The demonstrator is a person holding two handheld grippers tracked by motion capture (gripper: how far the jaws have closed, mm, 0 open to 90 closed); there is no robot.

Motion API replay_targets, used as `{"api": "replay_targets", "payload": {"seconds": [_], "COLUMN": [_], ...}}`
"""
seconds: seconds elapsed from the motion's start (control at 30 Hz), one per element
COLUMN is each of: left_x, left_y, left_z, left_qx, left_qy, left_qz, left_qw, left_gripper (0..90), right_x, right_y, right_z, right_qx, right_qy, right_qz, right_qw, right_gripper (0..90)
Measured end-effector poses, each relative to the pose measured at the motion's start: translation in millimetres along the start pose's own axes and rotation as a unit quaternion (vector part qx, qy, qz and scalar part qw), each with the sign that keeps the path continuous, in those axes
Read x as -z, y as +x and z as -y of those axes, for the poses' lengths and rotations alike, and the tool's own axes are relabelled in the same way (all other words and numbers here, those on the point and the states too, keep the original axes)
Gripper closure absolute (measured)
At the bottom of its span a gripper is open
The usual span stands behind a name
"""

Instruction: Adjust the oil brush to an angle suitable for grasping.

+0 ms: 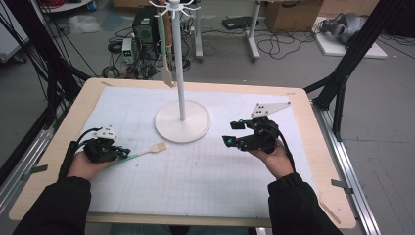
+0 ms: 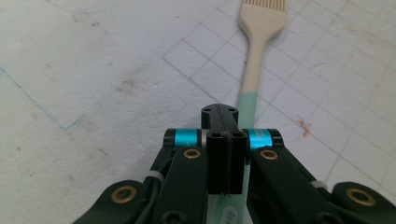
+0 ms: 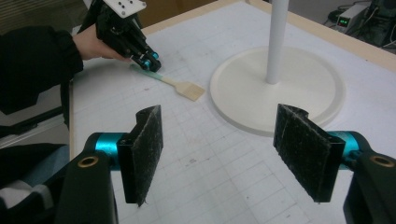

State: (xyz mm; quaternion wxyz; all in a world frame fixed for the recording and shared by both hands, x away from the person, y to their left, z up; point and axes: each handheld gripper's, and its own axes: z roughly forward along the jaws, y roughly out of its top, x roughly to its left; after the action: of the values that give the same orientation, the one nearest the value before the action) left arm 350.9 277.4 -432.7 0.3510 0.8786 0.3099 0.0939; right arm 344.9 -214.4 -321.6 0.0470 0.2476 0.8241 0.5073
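A beige spatula [image 1: 147,151] with a mint-green handle lies flat on the white grid mat [image 1: 205,171], its blade pointing toward the stand. My left gripper [image 1: 123,153] sits low over the green handle end. In the left gripper view its jaws [image 2: 226,135] are pressed together, and the spatula [image 2: 261,28] runs out from under them, just to one side. My right gripper [image 1: 227,141] hovers right of the stand's base. In the right gripper view its pads [image 3: 224,154] stand wide apart with nothing between them, facing the spatula [image 3: 187,87] and the left gripper [image 3: 150,63].
A white stand with a round base [image 1: 182,121] and a tall pole rises at the mat's far centre. A second spatula [image 1: 165,54] hangs from its top hooks. Wooden table edges frame the mat. Cables and boxes lie on the floor beyond.
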Motion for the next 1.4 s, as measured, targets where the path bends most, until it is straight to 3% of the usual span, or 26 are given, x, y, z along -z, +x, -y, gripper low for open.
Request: {"api": "replay_targets", "payload": {"seconds": [0.67, 0.77, 0.97, 1.17, 1.4], "left_x": [6.5, 7.1, -1.4, -8.9, -17.9], "left_y": [-10.9, -11.7, -15.9, -16.8, -18.1], "left_z": [0.6, -4.1, -11.1, -16.2, -18.1], "left_qx": [-0.011, -0.008, -0.010, -0.003, -0.002], "left_qy": [-0.002, -0.009, -0.011, -0.009, 0.001], "left_qz": [0.015, 0.013, 0.024, 0.021, 0.021], "left_qw": [0.9998, 0.9998, 0.9996, 0.9997, 0.9998], "left_gripper": [89.5, 83.6, 73.8, 68.8, 71.7], "right_x": [-6.7, -7.6, -8.1, -9.2, -9.7], "right_y": [-0.5, -0.8, -1.1, 0.1, -0.2], "right_z": [2.5, 2.7, 2.8, 2.8, 3.8], "right_qx": [-0.002, 0.000, -0.002, 0.002, 0.006], "right_qy": [0.006, 0.007, 0.009, 0.013, 0.016], "right_qz": [0.000, -0.001, 0.001, 0.003, 0.004], "right_qw": [1.0000, 1.0000, 1.0000, 0.9999, 0.9998], "right_gripper": [31.6, 31.5, 31.5, 30.8, 30.7]}}
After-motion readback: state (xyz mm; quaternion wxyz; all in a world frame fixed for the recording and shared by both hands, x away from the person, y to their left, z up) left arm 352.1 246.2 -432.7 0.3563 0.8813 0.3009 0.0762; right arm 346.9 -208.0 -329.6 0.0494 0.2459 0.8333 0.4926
